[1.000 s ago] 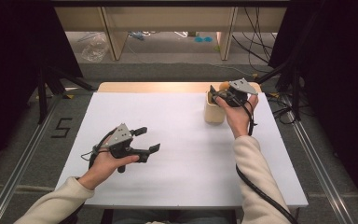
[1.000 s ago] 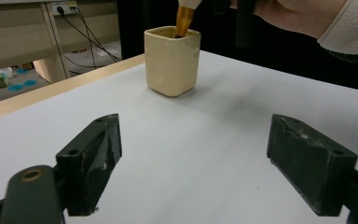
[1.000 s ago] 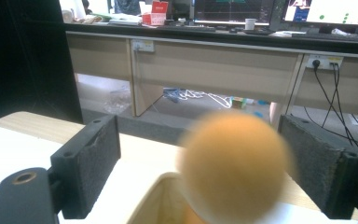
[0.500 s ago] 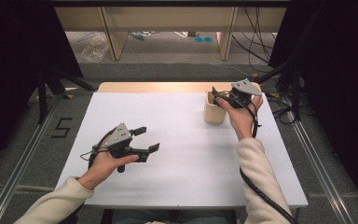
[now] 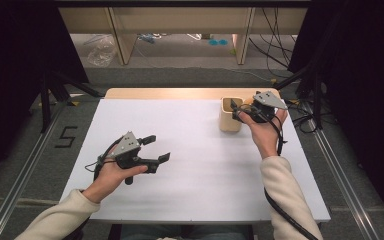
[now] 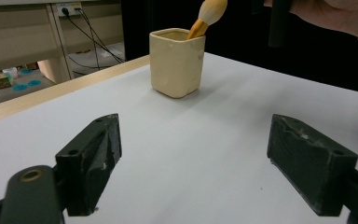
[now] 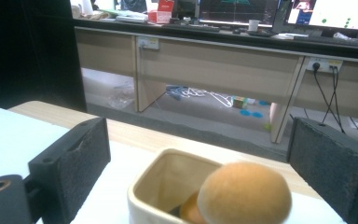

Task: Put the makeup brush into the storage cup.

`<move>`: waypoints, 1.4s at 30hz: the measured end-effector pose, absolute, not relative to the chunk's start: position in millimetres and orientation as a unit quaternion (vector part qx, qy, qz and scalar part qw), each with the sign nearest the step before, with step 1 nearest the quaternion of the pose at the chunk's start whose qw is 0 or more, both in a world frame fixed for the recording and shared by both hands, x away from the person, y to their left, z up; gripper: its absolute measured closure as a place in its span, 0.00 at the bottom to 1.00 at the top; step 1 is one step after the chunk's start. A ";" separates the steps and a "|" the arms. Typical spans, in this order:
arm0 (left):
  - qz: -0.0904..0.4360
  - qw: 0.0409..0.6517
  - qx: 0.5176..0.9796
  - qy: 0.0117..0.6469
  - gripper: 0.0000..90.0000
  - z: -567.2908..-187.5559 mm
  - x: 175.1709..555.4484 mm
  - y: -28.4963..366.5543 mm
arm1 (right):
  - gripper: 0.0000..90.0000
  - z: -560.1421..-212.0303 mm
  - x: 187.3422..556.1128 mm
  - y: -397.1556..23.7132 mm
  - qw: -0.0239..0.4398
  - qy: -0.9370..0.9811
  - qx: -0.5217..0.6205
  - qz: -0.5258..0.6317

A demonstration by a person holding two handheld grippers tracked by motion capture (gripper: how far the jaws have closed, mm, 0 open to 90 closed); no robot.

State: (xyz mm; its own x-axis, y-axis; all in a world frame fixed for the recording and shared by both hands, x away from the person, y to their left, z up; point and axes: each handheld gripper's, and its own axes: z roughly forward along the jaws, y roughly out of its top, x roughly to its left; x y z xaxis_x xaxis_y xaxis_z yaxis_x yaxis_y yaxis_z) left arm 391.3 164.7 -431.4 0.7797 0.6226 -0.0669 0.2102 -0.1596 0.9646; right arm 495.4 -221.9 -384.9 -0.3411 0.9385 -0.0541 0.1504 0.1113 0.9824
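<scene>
A cream square cup (image 5: 229, 117) stands at the far right of the white table top (image 5: 195, 190). In it leans an orange stick with a rounded tan tip (image 6: 213, 11), also seen close up as the tan tip (image 7: 244, 196) over the cup (image 7: 161, 184). My right gripper (image 5: 236, 111) hovers at the cup's right rim. Its jaws have just been opening and now stand wide; the tip sits low between them, untouched. My left gripper (image 5: 159, 148) rests open and empty over the left half of the table, pointing toward the cup (image 6: 175, 63).
A wooden strip (image 5: 180, 93) edges the table's far side. Beyond it are desk legs (image 5: 242, 37), cables and a plastic bag (image 5: 101, 50) on the floor. Black stands (image 5: 47, 85) flank the table. A cable (image 5: 280, 210) trails along the right forearm.
The right gripper has drawn back to the right, off the cup, and its jaws have opened. The stick stays in the cup. The left gripper has not moved.
</scene>
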 end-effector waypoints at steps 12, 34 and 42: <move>0.179 0.586 0.736 0.287 0.20 -430.8 390.5 169.7 | 0.08 -390.0 470.2 -227.1 0.362 0.644 0.426 0.522; 0.188 0.586 0.731 0.296 0.19 -429.5 387.8 181.9 | 0.08 -396.5 433.0 -242.3 0.349 0.653 0.420 0.525; 0.191 0.587 0.729 0.297 0.19 -429.2 385.9 185.7 | 0.08 -399.9 417.0 -251.4 0.347 0.655 0.421 0.524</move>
State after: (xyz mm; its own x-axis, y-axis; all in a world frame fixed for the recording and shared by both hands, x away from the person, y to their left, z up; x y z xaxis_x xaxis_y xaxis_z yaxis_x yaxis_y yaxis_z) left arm 385.9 185.7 -429.2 0.7501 0.6575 -0.0708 0.2093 -0.1345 0.9686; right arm 417.0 -251.4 -399.9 -0.4056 0.9139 -0.0137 0.1876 0.0979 0.9773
